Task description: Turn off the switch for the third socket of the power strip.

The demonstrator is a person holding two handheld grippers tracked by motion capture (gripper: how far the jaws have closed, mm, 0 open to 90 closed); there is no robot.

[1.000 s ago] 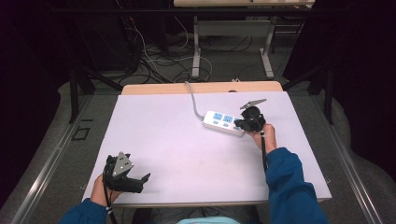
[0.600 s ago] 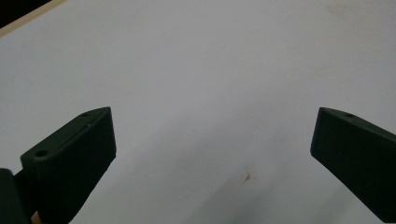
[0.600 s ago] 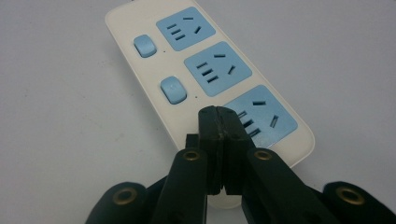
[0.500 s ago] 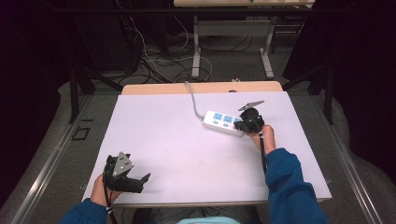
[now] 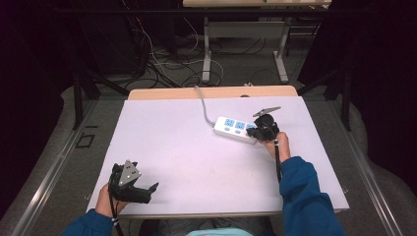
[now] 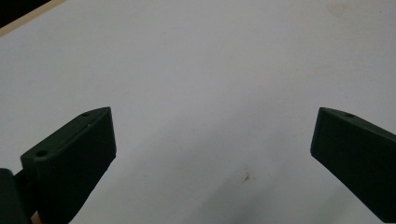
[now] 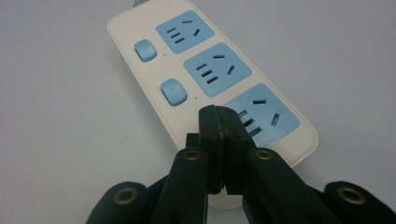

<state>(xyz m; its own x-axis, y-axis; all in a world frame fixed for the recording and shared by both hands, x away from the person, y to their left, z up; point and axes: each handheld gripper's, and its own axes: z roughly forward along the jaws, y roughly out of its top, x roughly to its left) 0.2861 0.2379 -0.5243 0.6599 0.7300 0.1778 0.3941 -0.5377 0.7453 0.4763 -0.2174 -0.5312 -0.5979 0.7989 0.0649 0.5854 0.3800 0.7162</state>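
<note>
The white worktop (image 5: 187, 147) carried a cream power strip (image 5: 235, 129) at its far right, its grey cord (image 5: 202, 104) running off over the far edge. The strip had three blue sockets (image 7: 217, 63) in a row and blue rocker switches (image 7: 173, 91) beside them; no brand, label or writing could be read on it. The right gripper (image 5: 256, 132) sat over the strip's near-right end, its fingers (image 7: 219, 135) pressed together with nothing between them, tips at the last socket. The left gripper (image 5: 147, 189) rested at the near left corner, fingers (image 6: 74, 154) spread wide over bare worktop.
</note>
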